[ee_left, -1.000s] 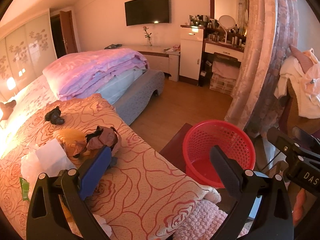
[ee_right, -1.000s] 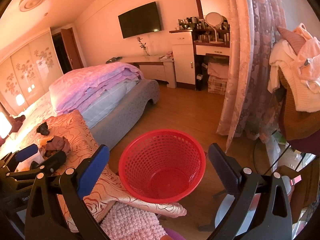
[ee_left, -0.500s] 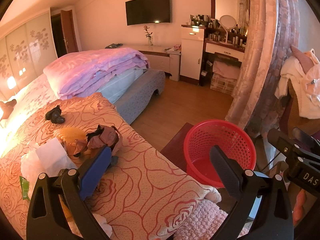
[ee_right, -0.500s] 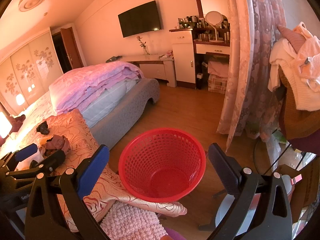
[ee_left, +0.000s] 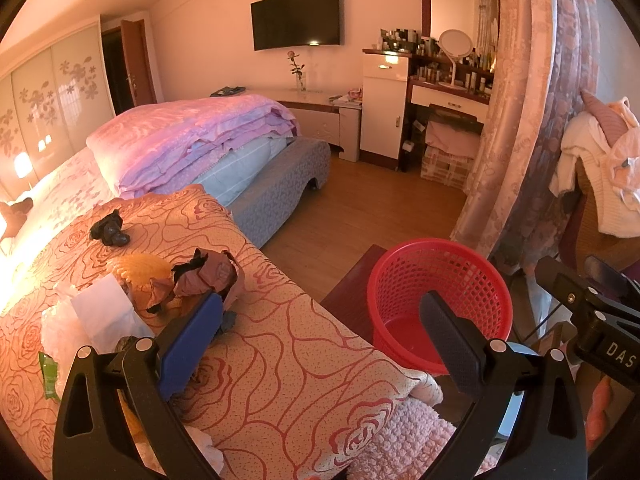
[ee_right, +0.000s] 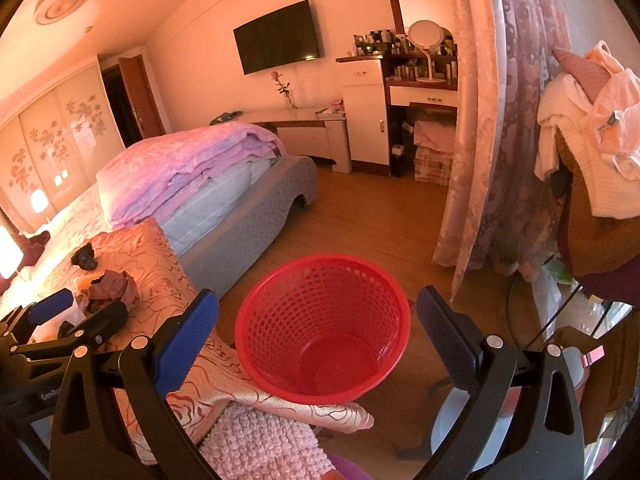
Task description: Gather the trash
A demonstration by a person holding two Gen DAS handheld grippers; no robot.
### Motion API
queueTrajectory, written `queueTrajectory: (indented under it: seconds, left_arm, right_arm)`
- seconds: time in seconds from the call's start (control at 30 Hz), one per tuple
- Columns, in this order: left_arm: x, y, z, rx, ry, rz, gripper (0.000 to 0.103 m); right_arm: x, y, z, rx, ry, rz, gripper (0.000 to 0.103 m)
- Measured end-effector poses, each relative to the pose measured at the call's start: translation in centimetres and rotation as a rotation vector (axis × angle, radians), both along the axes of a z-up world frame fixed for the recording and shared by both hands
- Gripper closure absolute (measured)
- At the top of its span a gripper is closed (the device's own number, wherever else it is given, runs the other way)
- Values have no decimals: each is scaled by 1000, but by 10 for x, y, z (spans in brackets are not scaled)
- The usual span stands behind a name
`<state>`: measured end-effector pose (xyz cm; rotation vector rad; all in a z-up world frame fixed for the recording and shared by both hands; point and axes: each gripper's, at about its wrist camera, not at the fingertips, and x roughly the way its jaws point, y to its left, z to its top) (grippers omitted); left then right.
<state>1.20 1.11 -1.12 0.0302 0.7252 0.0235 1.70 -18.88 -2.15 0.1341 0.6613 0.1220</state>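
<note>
A red mesh trash basket (ee_left: 440, 300) (ee_right: 324, 324) stands empty beside the bed's corner. Trash lies on the rose-patterned bedspread (ee_left: 280, 340): a crumpled brown-pink wrapper (ee_left: 206, 276), an orange crumpled piece (ee_left: 138, 274), white tissue and plastic (ee_left: 96, 316), a green scrap (ee_left: 49, 374) and a black lump (ee_left: 110, 230). My left gripper (ee_left: 320, 334) is open and empty over the bed's corner, its blue finger beside the brown wrapper. My right gripper (ee_right: 320, 334) is open and empty above the basket. The left gripper also shows in the right wrist view (ee_right: 78, 314).
Folded pink and blue quilts (ee_left: 192, 148) lie on a grey bench (ee_left: 288, 184) at the bed's foot. A curtain (ee_left: 532, 120) hangs right of the basket, with a chair piled with clothes (ee_left: 600, 168). A pink fluffy mat (ee_right: 260, 440) lies below the bedspread's edge. Wooden floor (ee_left: 380, 200) lies beyond.
Both grippers have barely shifted; the views are nearly the same. Nothing was picked up or let go.
</note>
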Motion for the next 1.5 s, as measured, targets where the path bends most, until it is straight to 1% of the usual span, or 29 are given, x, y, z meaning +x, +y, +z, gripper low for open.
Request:
queueTrajectory:
  seconds: [0.5, 0.6, 0.7, 0.9, 1.0, 1.17, 1.27, 1.33, 1.4, 1.5]
  left_arm:
    - [-2, 4, 0, -4, -2, 6, 8]
    - [-9, 19, 5, -17, -22, 26, 8]
    - [-17, 41, 11, -27, -43, 72, 8]
    - [-30, 85, 16, -79, -41, 160, 8]
    - [-41, 105, 21, -77, -49, 200, 8]
    - [-63, 148, 31, -57, -71, 299, 8]
    - [-81, 175, 31, -48, -71, 368, 8]
    - [-95, 195, 26, -45, -56, 416, 8]
    - [-109, 214, 18, -64, -30, 462, 8]
    - [-123, 230, 7, -116, 14, 499, 8]
  right_arm:
    - [-4, -2, -11, -1, 11, 0, 7]
    - [-3, -1, -11, -2, 16, 6, 7]
    - [1, 2, -10, -7, 29, 20, 7]
    - [0, 17, -12, -23, 45, 71, 7]
    - [-1, 28, -15, -28, 54, 115, 7]
    - [-3, 52, -21, -46, 70, 208, 7]
    - [-4, 71, -24, -52, 80, 276, 7]
    - [-6, 87, -24, -50, 85, 335, 7]
    - [-9, 102, -24, -54, 85, 393, 7]
    - [-17, 127, -25, -60, 90, 485, 7]
